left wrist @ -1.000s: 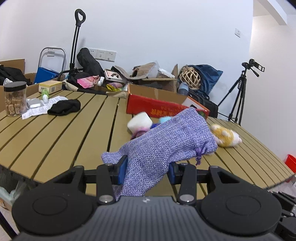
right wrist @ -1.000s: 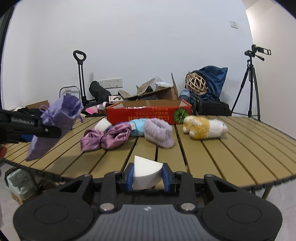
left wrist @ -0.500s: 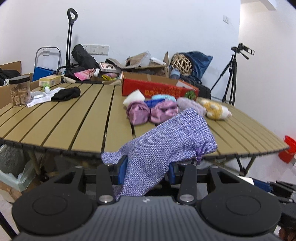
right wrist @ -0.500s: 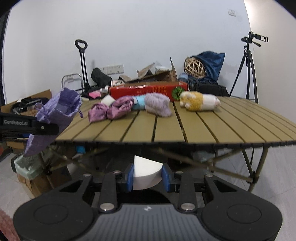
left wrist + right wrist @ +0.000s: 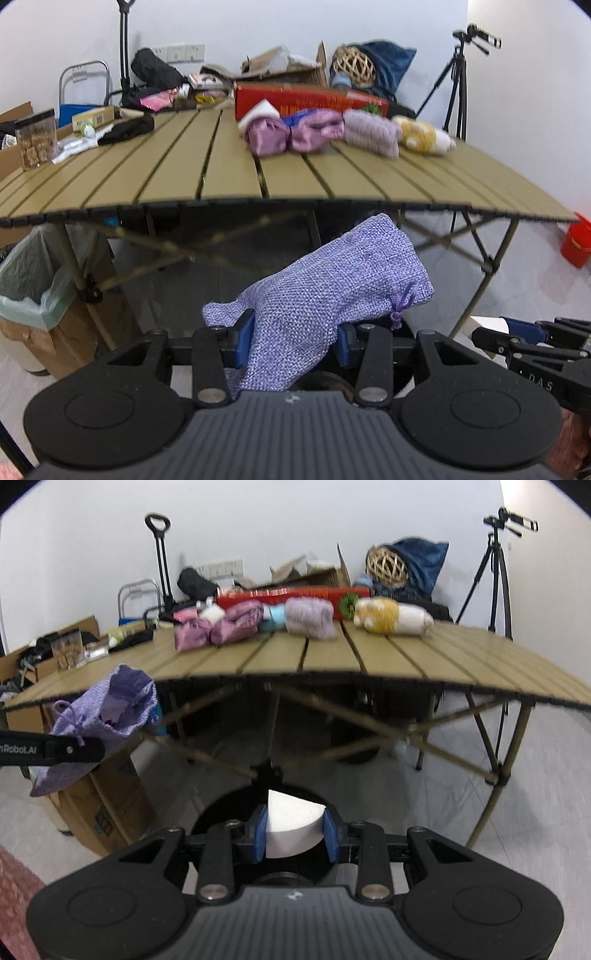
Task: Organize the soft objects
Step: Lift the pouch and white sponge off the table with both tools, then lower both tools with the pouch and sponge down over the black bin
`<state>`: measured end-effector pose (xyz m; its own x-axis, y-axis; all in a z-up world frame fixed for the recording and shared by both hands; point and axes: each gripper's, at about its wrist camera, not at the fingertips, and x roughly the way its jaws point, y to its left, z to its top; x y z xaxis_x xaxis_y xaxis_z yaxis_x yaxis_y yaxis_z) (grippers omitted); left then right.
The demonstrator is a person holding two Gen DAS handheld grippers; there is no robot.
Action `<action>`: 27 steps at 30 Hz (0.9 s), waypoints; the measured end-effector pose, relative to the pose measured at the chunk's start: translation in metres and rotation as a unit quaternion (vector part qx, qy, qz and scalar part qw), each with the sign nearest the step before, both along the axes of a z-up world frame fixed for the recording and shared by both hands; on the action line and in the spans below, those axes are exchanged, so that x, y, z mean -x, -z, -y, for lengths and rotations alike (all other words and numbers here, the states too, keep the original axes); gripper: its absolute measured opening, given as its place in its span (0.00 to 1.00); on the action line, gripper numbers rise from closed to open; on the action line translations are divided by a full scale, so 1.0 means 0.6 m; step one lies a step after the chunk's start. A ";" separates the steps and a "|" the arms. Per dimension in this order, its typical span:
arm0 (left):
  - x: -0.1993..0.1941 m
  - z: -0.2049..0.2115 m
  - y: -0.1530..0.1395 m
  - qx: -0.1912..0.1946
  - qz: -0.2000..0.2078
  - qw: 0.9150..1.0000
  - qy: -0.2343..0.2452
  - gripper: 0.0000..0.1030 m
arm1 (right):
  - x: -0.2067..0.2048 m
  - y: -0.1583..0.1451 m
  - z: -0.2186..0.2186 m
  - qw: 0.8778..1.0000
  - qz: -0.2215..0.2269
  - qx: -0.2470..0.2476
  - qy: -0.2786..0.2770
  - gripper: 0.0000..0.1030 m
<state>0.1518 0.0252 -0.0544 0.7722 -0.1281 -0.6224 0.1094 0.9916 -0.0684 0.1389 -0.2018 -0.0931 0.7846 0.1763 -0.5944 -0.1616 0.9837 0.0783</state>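
Observation:
My left gripper is shut on a purple woven drawstring pouch, held below and in front of the table edge. From the right wrist view the pouch shows its open mouth, with something white inside. My right gripper is shut on a white wedge-shaped sponge. On the slatted table lie a pink satin bow, a lilac fuzzy roll, a yellow and white plush toy and a white sponge block.
A red box stands behind the soft things. A jar, papers and a black cloth sit at the table's left. A lined bin and cardboard box stand under the left side, a tripod and red bucket to the right.
Both grippers have dropped from table height to below the tabletop and drawn back from it, each still holding its item. The table's underside and legs have come into view.

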 end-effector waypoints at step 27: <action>-0.009 0.047 0.135 -0.060 -0.189 0.979 0.038 0.42 | -0.006 0.095 -0.010 0.990 -0.135 0.028 0.012 0.29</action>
<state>0.1572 -0.0028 -0.1355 0.4743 -0.0848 -0.8763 0.1721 0.9851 -0.0022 0.1425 -0.1956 -0.1501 0.5988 0.1194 -0.7920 -0.1177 0.9912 0.0604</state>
